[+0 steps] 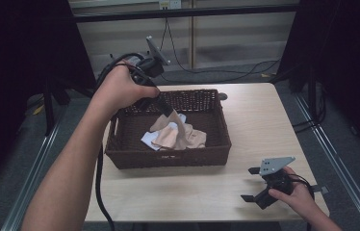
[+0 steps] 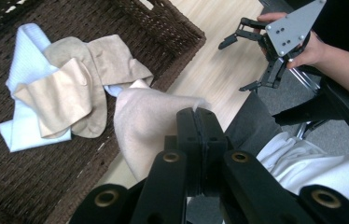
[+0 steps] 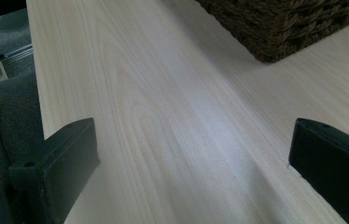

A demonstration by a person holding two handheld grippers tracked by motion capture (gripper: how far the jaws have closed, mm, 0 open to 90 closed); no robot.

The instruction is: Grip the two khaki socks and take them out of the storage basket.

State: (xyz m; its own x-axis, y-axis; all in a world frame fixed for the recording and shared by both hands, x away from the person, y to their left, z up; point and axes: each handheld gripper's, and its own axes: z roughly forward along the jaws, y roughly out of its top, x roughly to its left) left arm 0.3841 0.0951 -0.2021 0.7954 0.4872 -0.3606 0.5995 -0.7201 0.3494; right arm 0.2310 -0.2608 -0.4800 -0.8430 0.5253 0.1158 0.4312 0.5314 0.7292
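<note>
Here, left hand-held gripper (image 1: 170, 111) clamped on beige sock (image 1: 180, 130) above basket (image 1: 168, 159), right hand-held gripper (image 1: 251, 184) wide open near table edge (image 1: 207, 217).

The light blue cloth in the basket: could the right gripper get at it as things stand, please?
Probably yes. The right gripper rests open on the table, holding nothing, and the basket is open-topped. It would have to lift over the near wall, and beige socks cover much of the light blue cloth.

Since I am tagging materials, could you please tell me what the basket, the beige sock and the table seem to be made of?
Basket: dark brown wicker, judging by its woven strands. Beige sock, pinched in the left tongs: soft matte knit fabric that drapes in folds. Table: pale wood or wood-look laminate with visible grain and a slight sheen.
</note>
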